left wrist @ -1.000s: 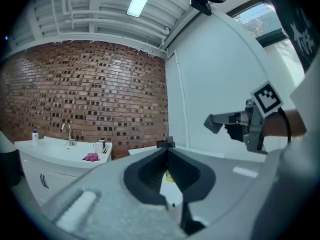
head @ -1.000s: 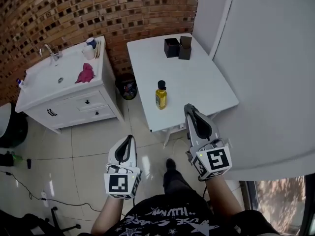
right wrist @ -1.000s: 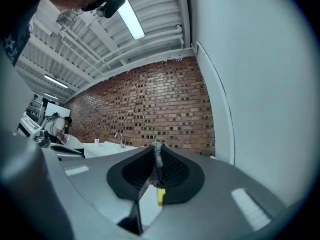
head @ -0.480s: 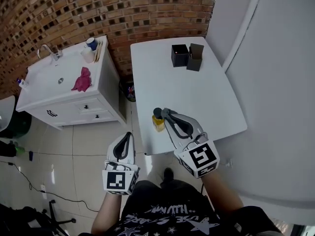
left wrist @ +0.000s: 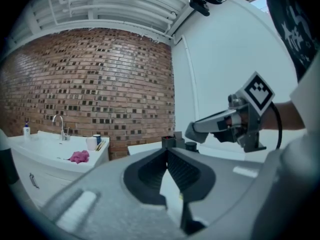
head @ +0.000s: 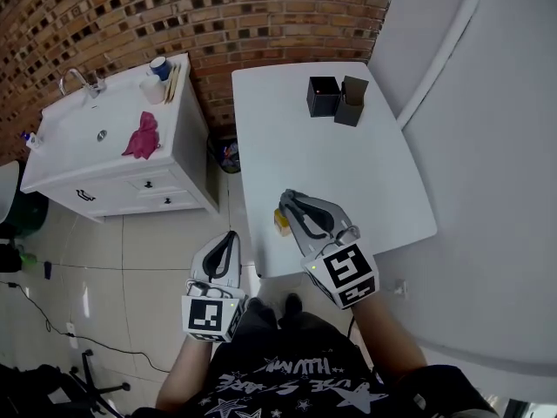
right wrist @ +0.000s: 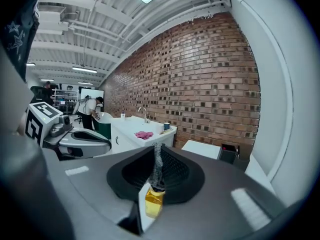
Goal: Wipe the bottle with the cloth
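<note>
A small bottle (head: 280, 224) of yellow liquid with a black cap stands near the front left edge of the white table (head: 365, 172). My right gripper (head: 288, 200) hovers right over it, jaws shut, hiding most of it. In the right gripper view the bottle (right wrist: 153, 202) shows through the slit behind the shut jaws, not gripped. The pink cloth (head: 142, 136) lies on the white sink counter at the left, far from both grippers, and it shows as well in the left gripper view (left wrist: 78, 156). My left gripper (head: 231, 236) is shut and empty over the floor.
Two black boxes (head: 324, 97) stand at the table's far end. The sink cabinet (head: 130, 185) has a tap (head: 77, 80) and a cup (head: 157, 66) by the brick wall. A bin (head: 228, 157) sits between cabinet and table. A white wall (head: 487, 146) runs along the right.
My right gripper has swung left and forward from the table's front edge to above the bottle, now covering it. The left gripper has barely moved.
</note>
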{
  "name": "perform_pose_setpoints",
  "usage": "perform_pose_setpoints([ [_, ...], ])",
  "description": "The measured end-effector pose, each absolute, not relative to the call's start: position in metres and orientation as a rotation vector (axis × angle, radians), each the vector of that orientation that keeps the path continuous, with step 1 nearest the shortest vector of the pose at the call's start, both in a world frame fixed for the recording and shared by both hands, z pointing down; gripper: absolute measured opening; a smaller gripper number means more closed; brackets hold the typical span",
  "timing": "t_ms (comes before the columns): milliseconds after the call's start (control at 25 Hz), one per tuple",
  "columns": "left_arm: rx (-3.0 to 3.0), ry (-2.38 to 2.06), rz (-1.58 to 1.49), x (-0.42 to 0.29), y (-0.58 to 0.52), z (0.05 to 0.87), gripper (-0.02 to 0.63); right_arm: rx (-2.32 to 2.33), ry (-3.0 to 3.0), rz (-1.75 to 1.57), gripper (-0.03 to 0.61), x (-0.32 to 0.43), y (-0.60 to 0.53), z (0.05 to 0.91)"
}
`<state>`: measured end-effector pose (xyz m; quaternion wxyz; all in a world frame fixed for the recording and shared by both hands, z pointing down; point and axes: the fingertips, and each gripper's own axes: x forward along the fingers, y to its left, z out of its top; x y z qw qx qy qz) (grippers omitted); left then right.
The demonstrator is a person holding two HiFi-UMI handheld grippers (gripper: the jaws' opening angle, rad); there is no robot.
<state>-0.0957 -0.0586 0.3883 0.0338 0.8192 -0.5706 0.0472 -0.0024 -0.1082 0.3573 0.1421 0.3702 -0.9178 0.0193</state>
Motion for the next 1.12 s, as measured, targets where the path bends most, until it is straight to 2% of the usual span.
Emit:
perform_pose_setpoints([
  [1120,2.542,-1.709,0.144,-0.116,-0.084,0.395,0.005,0.995,-2.639,0.183,0.04,-0.031,-0.088,0.366],
])
